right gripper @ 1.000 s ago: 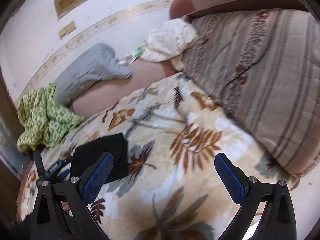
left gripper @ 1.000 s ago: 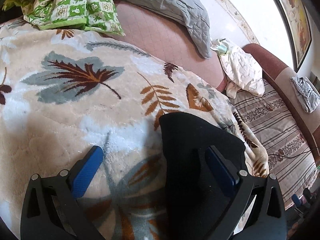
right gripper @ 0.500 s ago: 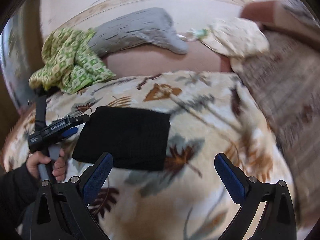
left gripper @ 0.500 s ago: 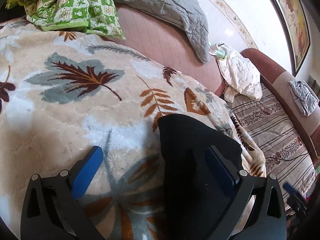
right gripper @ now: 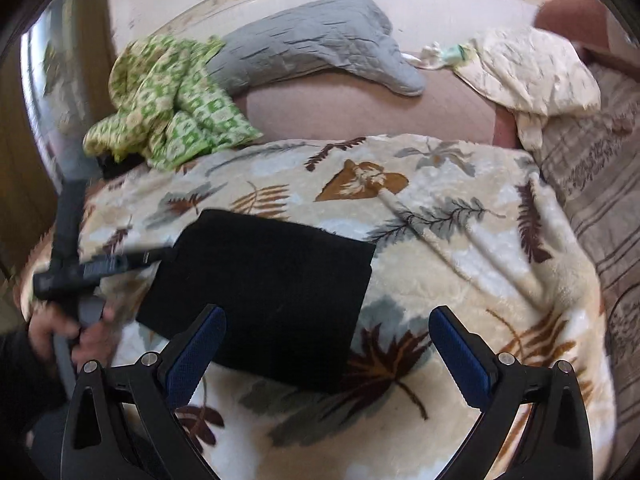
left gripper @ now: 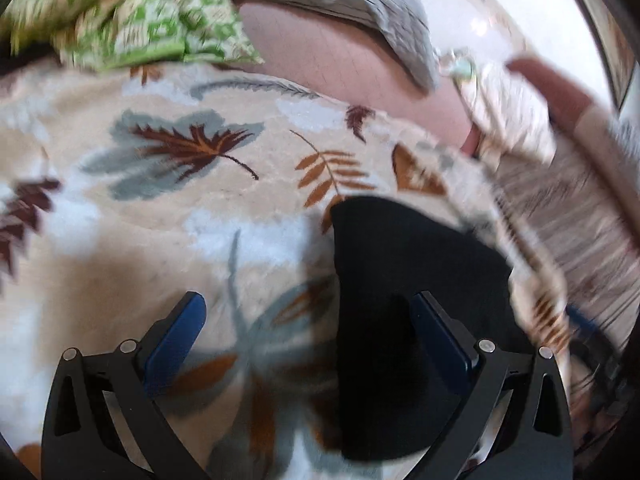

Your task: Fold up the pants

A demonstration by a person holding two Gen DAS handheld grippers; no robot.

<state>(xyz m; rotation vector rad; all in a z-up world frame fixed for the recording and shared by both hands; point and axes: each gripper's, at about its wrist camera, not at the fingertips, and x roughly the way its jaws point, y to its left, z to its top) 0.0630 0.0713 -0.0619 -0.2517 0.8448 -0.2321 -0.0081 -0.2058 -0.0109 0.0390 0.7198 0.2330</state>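
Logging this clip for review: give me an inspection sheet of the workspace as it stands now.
Surface: cream plush blanket with leaf print, spread over a bed.
Job's things: black pants folded into a flat rectangle, lying on the blanket.
Clutter: green-and-white checked cloth; grey quilted pillow; cream crumpled cloth.
Grippers: left claw open, one finger above the pants; right claw open, hovering over the pants' near edge; neither holds anything.
Cables: nothing seen.
Surroundings: brown striped sofa cover beside the bed; pale wall behind.
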